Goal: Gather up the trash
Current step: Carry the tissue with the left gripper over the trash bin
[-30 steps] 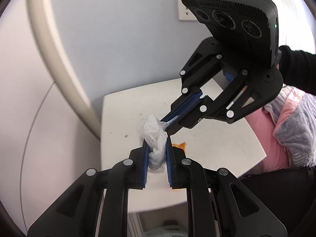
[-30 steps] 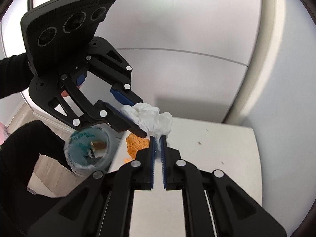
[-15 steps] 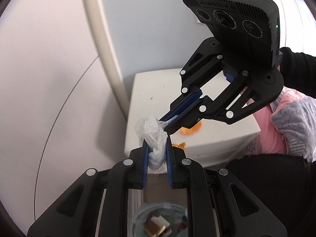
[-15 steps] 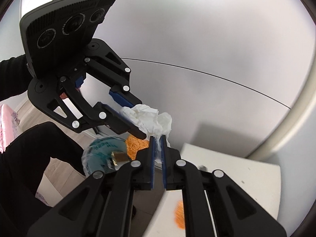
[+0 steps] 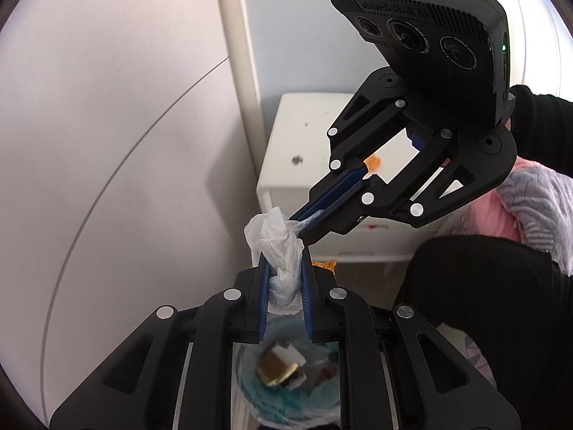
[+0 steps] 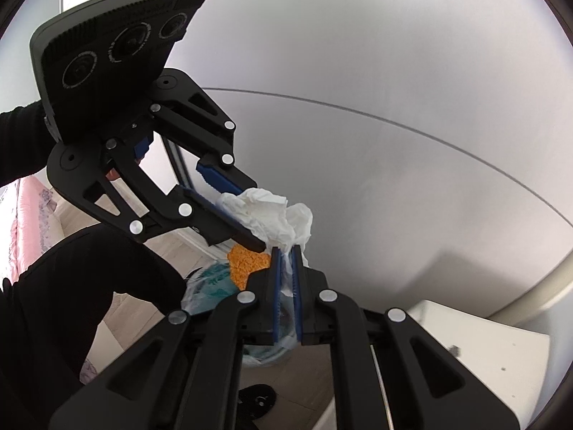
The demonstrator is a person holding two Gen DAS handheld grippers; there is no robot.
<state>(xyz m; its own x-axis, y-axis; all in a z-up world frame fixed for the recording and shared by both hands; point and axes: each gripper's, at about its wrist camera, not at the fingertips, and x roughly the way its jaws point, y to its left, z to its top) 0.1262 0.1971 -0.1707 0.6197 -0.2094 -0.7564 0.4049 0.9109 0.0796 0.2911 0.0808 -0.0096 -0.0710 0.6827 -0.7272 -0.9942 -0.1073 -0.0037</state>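
Both grippers are clamped on one crumpled white tissue (image 5: pixel 277 247): our left gripper (image 5: pixel 283 272) squeezes its lower part between the blue pads, and our right gripper (image 5: pixel 299 224) comes in from the far right and pinches the upper part with its tips together. From the right wrist view the same tissue (image 6: pixel 272 216) bulges above the right gripper (image 6: pixel 285 251), with the left gripper (image 6: pixel 250 231) reaching in from the left. We hold the tissue in the air above a trash bin (image 5: pixel 286 390) lined with a teal-printed clear bag; the bin sits low and near, and blurred scraps lie inside it. An orange piece (image 6: pixel 247 263) shows just beside the tissue, under the left gripper's tip; whether it touches anything we cannot tell. Farther off stands a white table (image 5: pixel 304 143) with an orange crumb patch (image 5: pixel 373 162) and a few dark specks on its top. Behind it all runs a pale wall (image 6: pixel 394 71).
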